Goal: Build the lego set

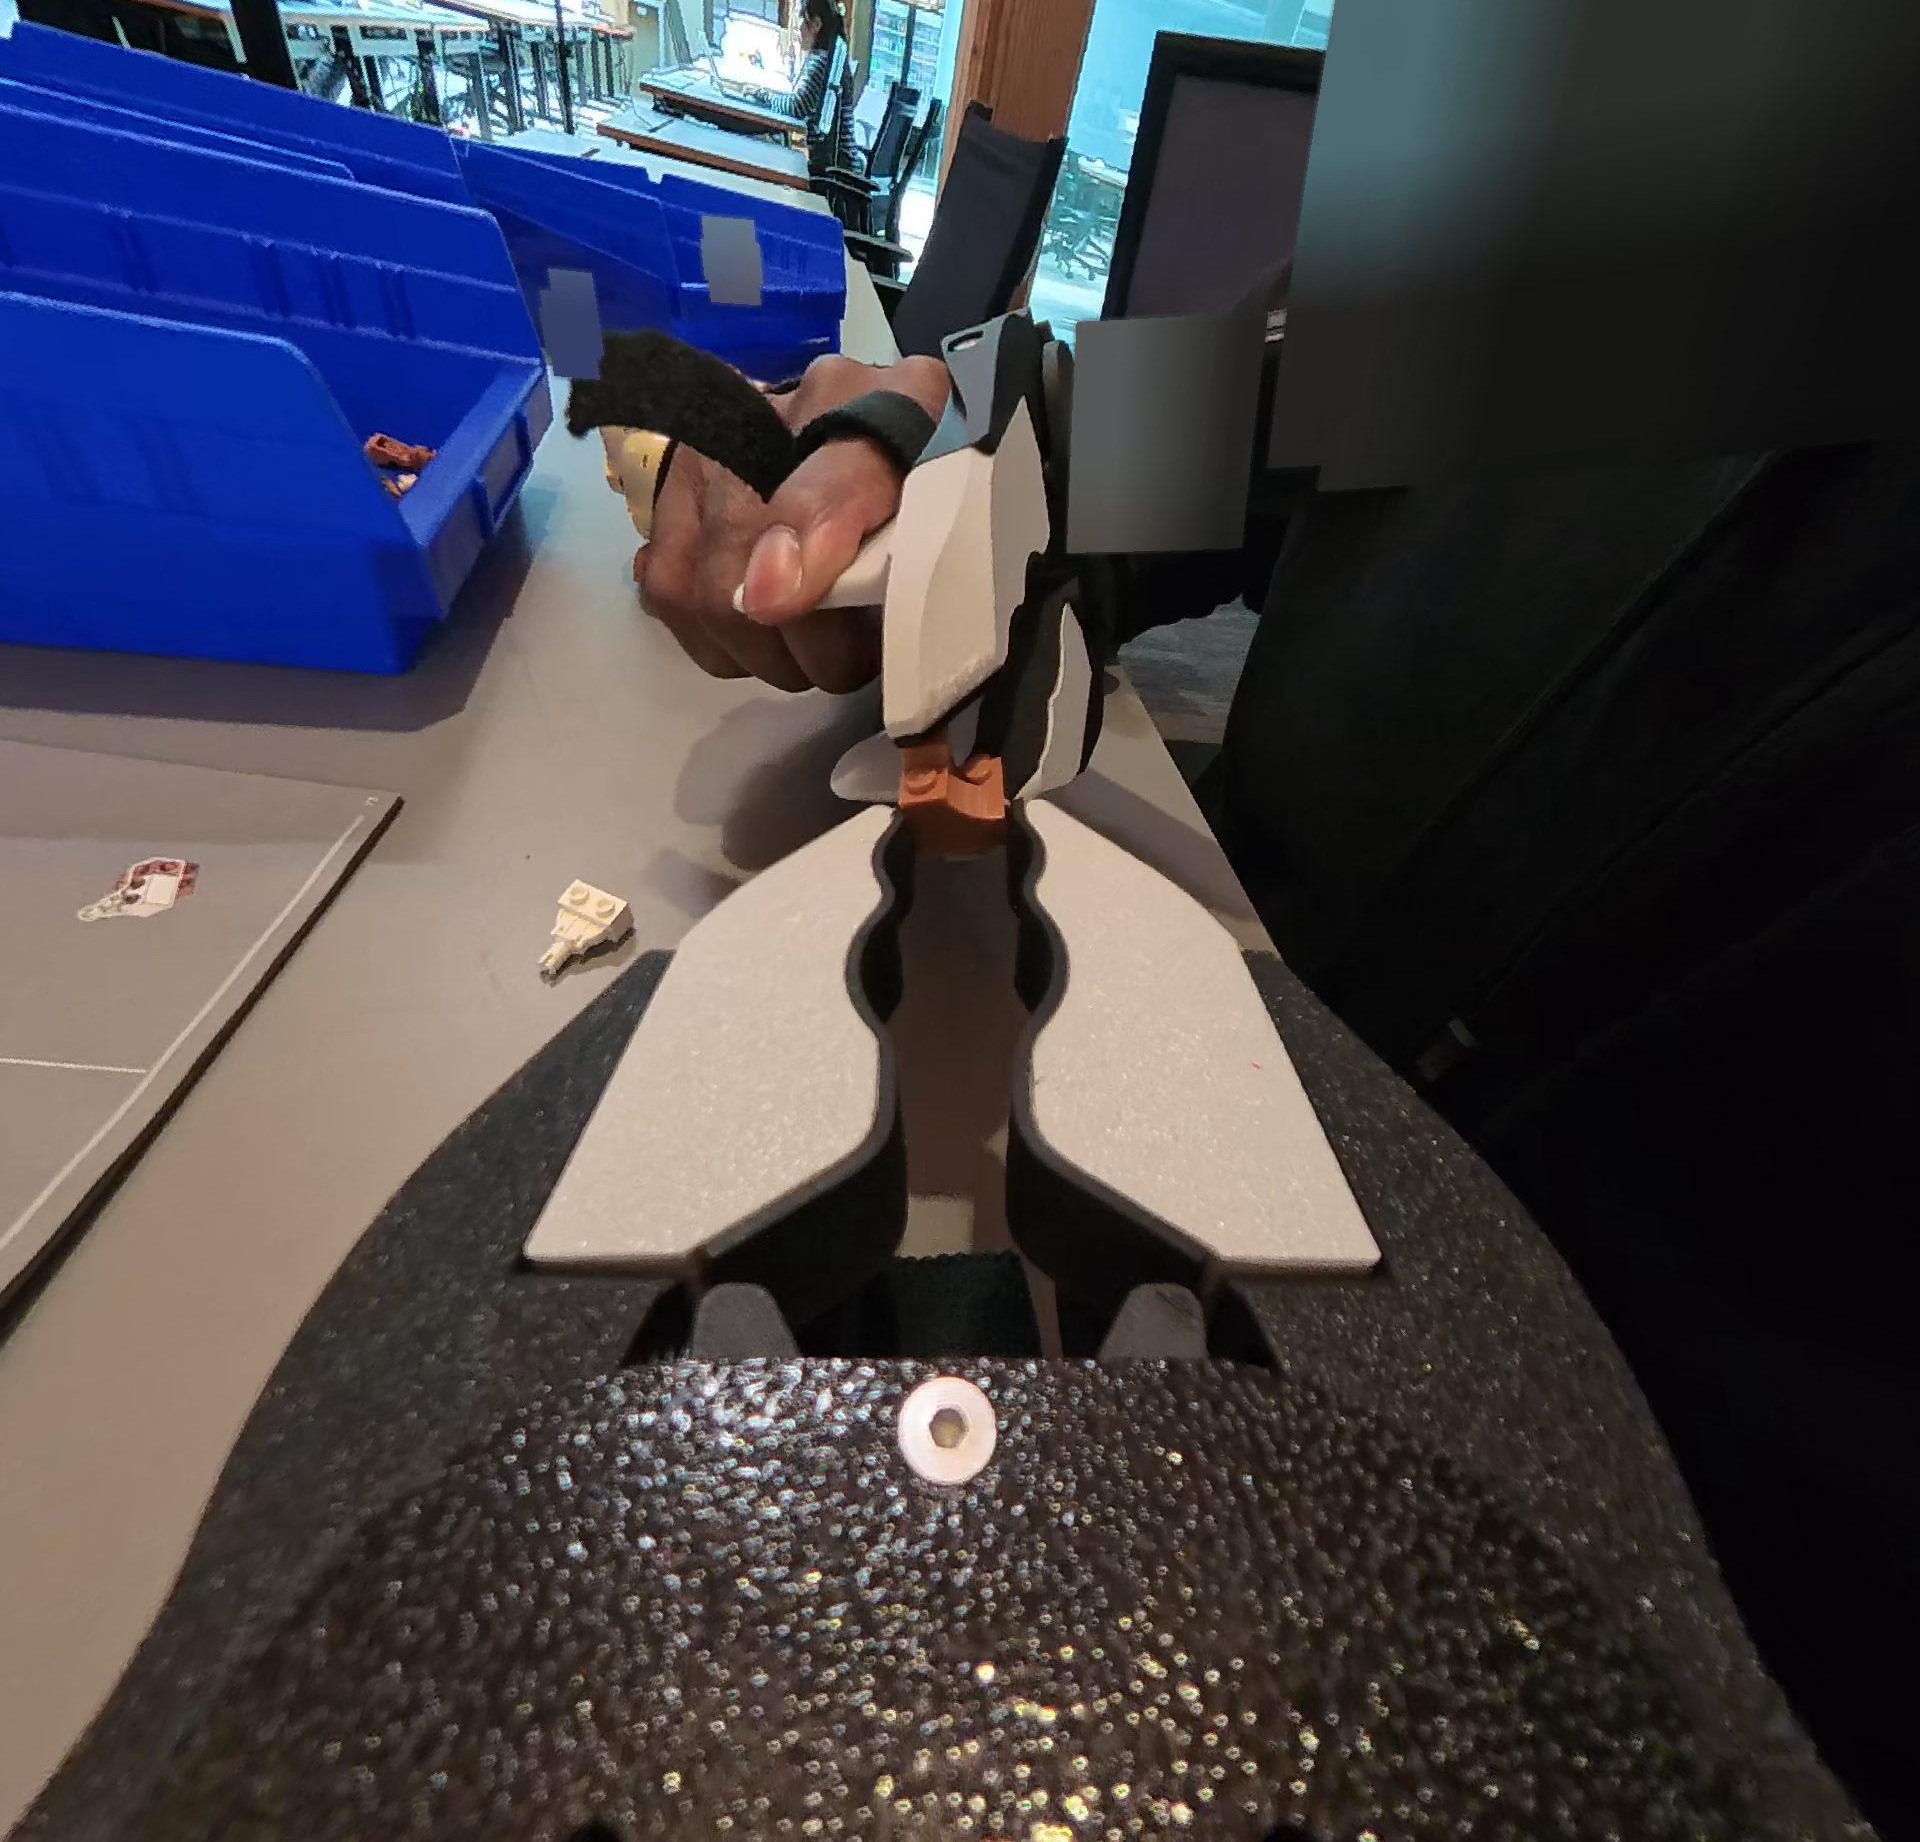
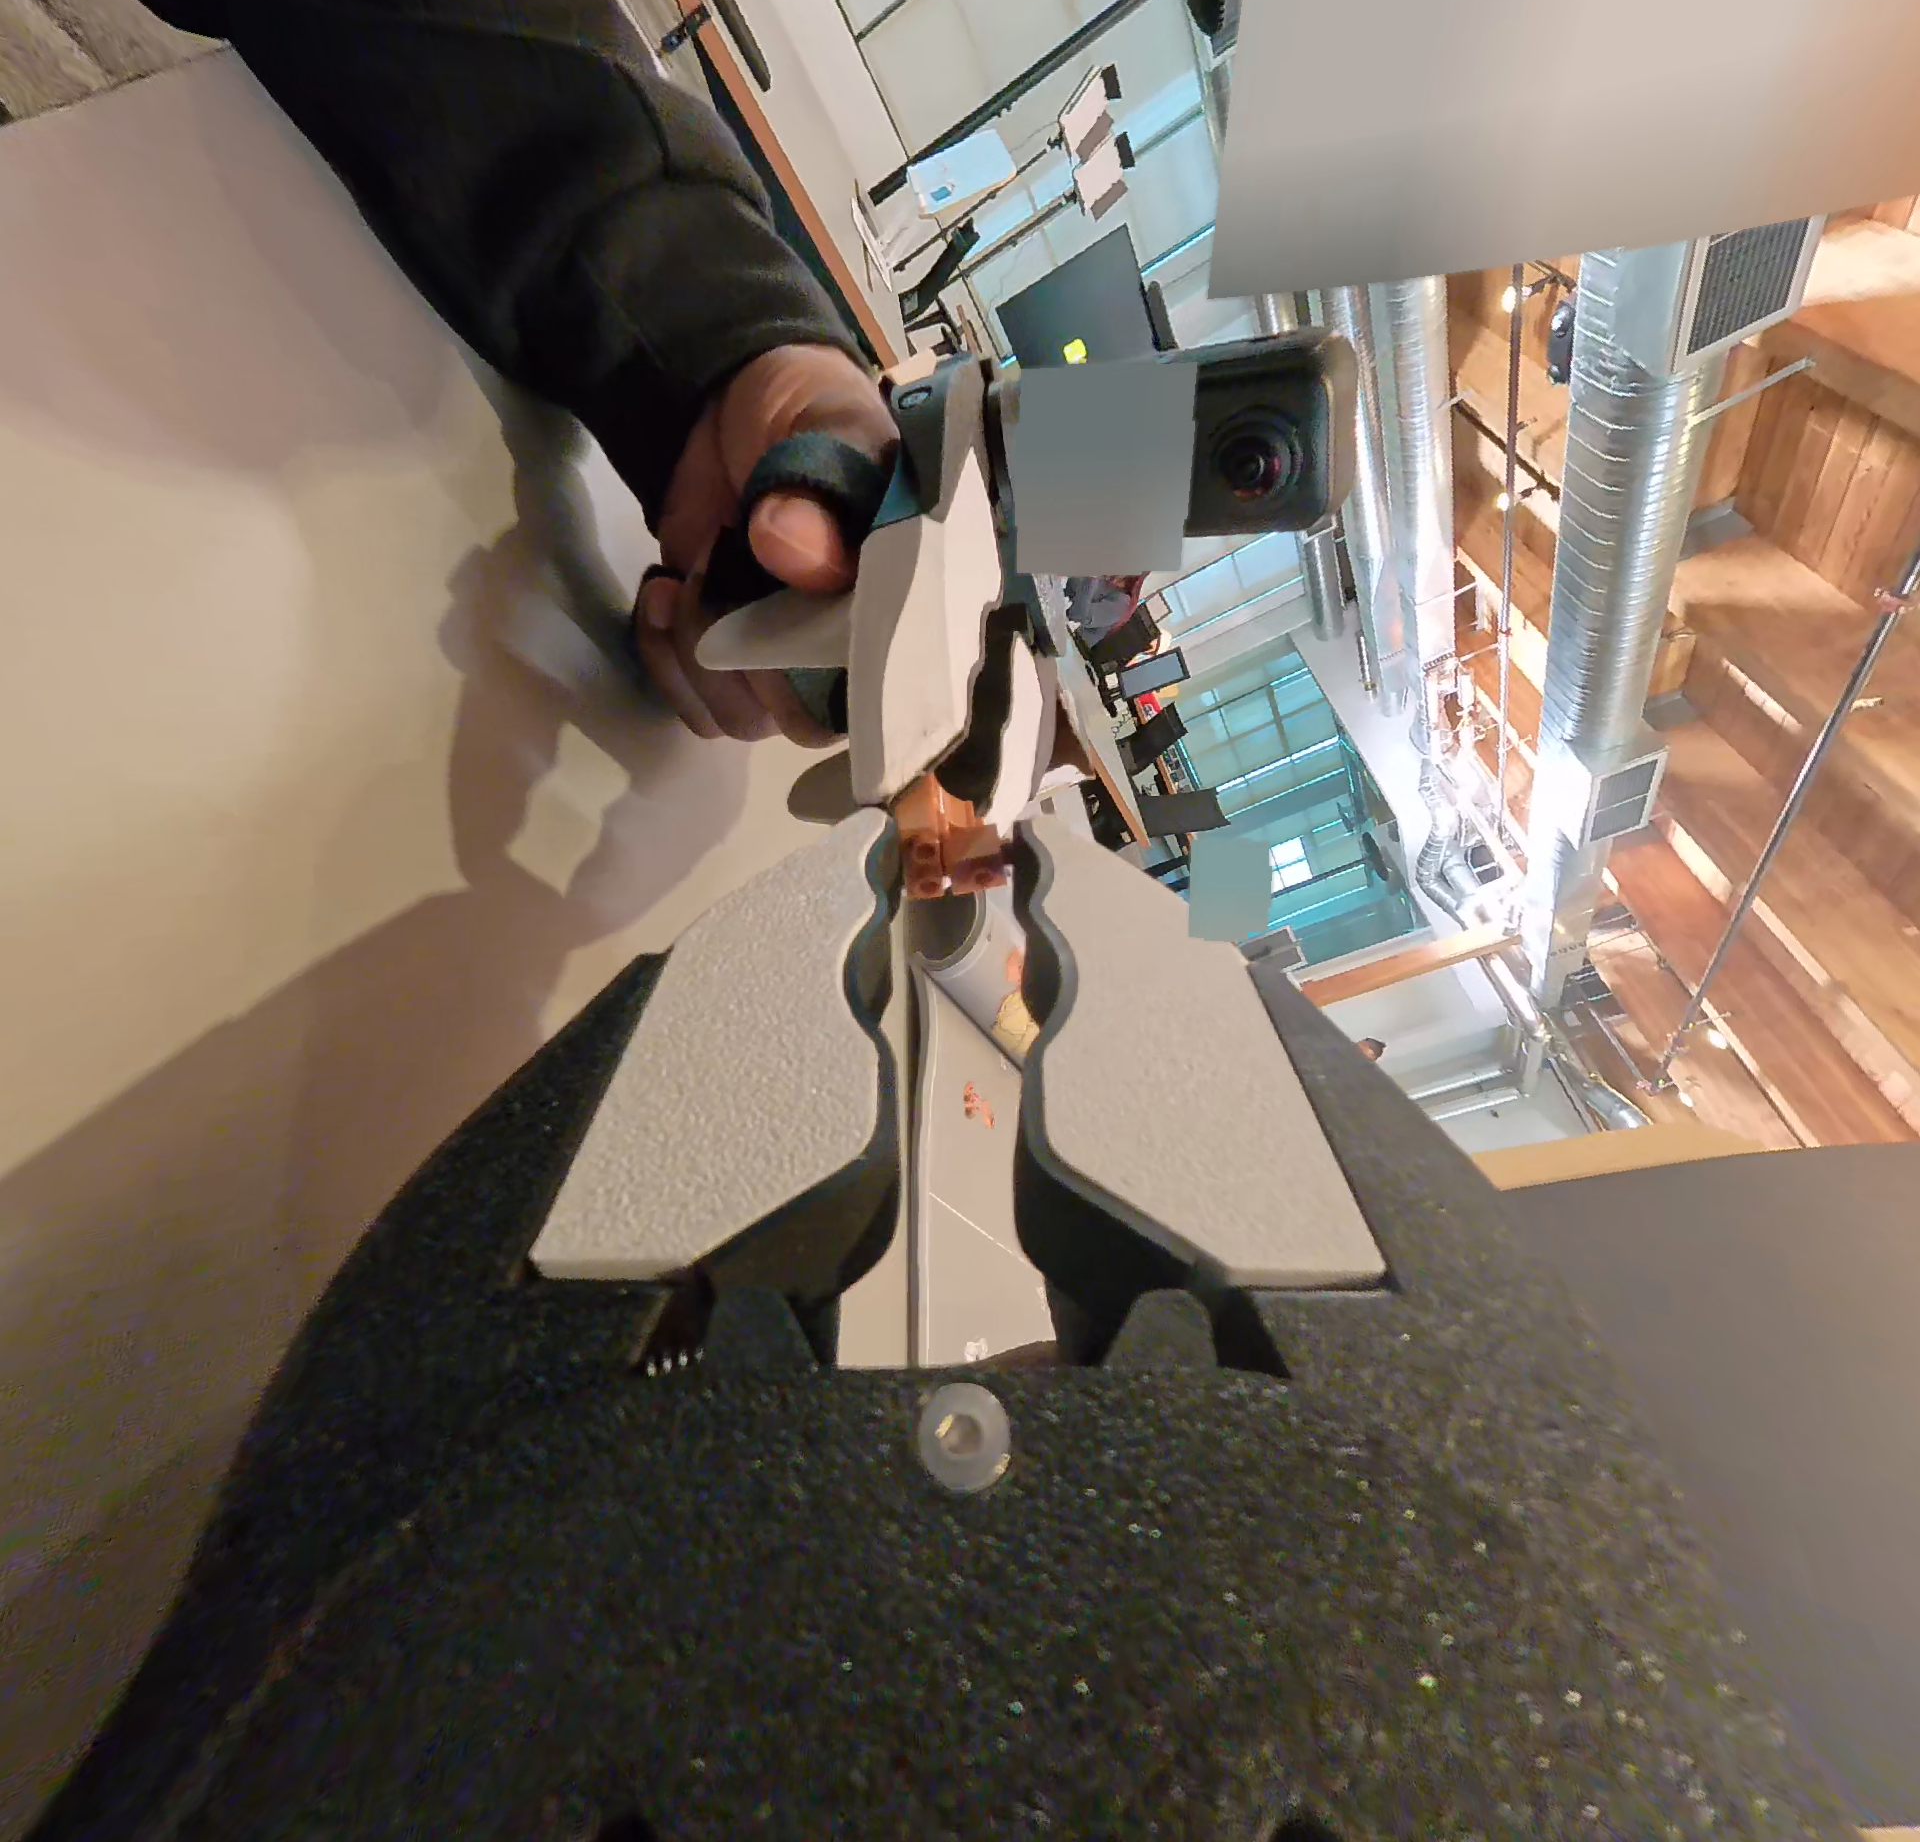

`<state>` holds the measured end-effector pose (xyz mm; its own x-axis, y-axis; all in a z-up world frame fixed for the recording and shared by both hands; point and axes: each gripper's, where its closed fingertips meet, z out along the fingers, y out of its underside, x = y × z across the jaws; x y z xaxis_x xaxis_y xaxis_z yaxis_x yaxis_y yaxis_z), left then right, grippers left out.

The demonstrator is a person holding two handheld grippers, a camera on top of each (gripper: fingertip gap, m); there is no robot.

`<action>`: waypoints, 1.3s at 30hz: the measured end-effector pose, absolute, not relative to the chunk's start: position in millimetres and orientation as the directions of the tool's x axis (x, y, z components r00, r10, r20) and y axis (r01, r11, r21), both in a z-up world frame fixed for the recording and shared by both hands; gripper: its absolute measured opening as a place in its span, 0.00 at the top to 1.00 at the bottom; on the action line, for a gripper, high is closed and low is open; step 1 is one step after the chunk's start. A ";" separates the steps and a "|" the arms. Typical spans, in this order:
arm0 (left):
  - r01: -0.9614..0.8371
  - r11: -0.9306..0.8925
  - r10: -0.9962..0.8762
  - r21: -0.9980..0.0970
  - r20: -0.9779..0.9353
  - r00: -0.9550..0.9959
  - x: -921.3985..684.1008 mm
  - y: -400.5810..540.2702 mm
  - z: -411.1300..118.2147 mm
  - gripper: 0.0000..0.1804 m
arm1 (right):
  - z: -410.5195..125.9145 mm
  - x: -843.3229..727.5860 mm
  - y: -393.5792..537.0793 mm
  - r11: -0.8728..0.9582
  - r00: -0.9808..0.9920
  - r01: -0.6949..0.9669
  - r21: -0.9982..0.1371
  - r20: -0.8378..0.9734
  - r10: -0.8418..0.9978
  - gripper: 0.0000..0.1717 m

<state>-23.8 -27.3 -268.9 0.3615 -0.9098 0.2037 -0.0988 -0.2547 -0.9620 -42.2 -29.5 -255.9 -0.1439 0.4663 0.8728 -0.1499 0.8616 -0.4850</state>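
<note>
While gripped from both sides: brown brick assembly (image 1: 951,805) held above grey table (image 1: 623,753).
Clamped by left gripper (image 1: 956,826) and right gripper (image 2: 951,862), tip to tip; white brick piece (image 1: 587,925) and blue bins (image 1: 260,442) nearby.

The fingers (image 1: 748,1054) had a matt grey plastic face with a fine grain, and the gripper body (image 1: 935,1605) was rough black plastic that sparkled. The brown bricks (image 1: 951,805) were smooth, slightly glossy plastic. The blue bins (image 1: 260,504) were shiny plastic. The tabletop (image 1: 499,753) looked smooth and matt. The strap (image 1: 686,410) was fuzzy black cloth.
</note>
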 end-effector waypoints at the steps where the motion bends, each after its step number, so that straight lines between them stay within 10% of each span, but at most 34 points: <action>1: -0.100 -0.249 -0.912 -0.963 0.198 0.360 -23.6 -27.8 -268.3 0.91 | -255.4 -42.0 -30.0 0.862 -0.144 -0.150 -0.483 0.874 0.465 0.89; 30: -0.085 -0.210 -0.901 -0.974 0.159 0.404 -31.1 -20.7 -265.6 0.91 | -254.7 -46.0 -16.6 0.858 -0.116 -0.113 -0.501 0.864 0.489 0.77; 39: -0.111 -0.237 -0.907 -0.965 0.179 0.381 -24.0 -23.1 -271.9 0.91 | -260.1 -45.3 -20.3 0.888 -0.119 -0.127 -0.442 0.896 0.429 0.89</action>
